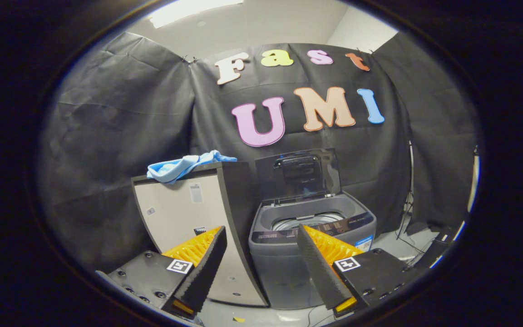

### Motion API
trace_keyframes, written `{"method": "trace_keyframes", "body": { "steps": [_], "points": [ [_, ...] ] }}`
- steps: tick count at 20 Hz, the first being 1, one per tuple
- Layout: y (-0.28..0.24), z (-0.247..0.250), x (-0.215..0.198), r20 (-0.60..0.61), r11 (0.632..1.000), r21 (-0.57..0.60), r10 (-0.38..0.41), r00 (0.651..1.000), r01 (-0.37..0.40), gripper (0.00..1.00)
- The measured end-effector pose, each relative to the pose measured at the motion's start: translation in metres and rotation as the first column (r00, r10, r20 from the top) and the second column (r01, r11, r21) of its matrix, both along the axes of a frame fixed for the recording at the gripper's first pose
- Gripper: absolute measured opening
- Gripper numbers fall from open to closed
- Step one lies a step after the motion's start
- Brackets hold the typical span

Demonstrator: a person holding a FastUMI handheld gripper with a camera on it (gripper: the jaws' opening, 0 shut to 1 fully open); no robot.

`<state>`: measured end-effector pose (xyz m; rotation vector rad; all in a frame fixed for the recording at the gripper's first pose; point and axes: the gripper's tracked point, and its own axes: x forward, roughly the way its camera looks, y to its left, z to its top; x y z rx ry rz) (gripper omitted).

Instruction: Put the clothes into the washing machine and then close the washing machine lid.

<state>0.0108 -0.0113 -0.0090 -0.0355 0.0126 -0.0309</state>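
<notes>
A light blue cloth (184, 165) lies crumpled on top of a tall beige cabinet (184, 213) with black edges, beyond my left finger. To the cabinet's right stands a small grey top-loading washing machine (288, 259), its dark see-through lid (298, 175) raised upright and the drum (304, 221) showing inside. My gripper (261, 254) is open with nothing between its fingers, well short of both the cabinet and the machine. The right fingertip (318, 263) overlaps the machine's front panel in the view.
Black cloth walls close in the booth behind and on both sides. Cables (407, 227) and dark gear (434, 252) lie on the floor to the right of the washing machine. A pale floor (261, 315) runs in front of the cabinet and the machine.
</notes>
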Motion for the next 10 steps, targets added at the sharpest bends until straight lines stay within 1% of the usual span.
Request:
{"method": "trace_keyframes", "body": {
  "steps": [6, 10],
  "points": [
    [0.005, -0.009, 0.017, -0.029, 1.000, -0.021, -0.001, 1.000, 0.001, 0.97],
    [0.024, -0.014, 0.028, -0.078, 1.000, 0.005, 0.013, 0.997, -0.013, 0.98]
  ]
}}
